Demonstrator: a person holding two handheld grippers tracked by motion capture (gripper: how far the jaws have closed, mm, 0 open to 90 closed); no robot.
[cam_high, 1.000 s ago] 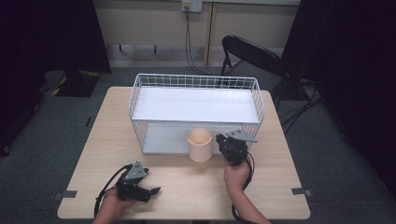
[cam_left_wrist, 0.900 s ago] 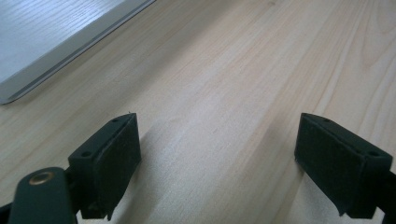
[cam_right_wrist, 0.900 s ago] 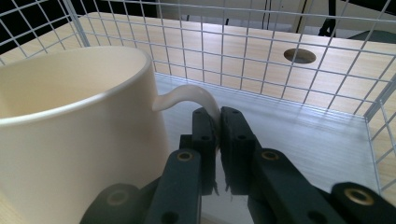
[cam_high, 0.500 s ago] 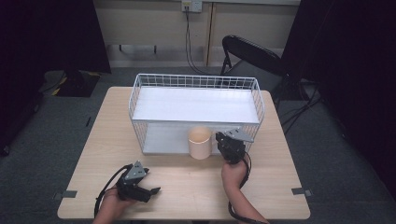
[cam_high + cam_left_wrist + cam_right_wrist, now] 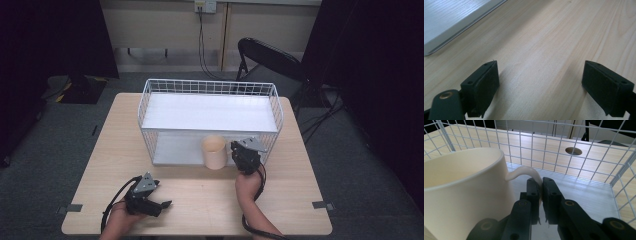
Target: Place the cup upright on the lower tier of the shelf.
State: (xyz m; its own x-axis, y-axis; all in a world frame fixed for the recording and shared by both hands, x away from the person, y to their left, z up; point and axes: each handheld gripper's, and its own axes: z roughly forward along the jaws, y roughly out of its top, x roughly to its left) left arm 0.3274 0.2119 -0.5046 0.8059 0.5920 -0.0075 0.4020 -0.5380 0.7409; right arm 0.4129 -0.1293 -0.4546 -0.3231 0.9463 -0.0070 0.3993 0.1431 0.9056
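Note:
A cream mug (image 5: 214, 152) (image 5: 464, 200) hangs upright at the open front of the white wire basket (image 5: 210, 90), over its lower shelf. My right gripper (image 5: 242, 156) (image 5: 540, 192) is shut on the mug's thin curved handle (image 5: 526, 173), with the pads pressed on either side of it. My left gripper (image 5: 160, 205) (image 5: 540, 87) lies low on the wooden table (image 5: 200, 200) near the front left, and its jaws stand wide open with bare wood between them.
The basket's wire wall (image 5: 579, 152) rises close behind the mug, and its white shelf (image 5: 584, 200) lies under it. A round cable hole (image 5: 573, 151) is in the table beyond. A black folding chair (image 5: 265, 57) stands behind the table.
The mug and my right gripper have moved slightly farther in toward the basket. My left gripper has stayed where it was.

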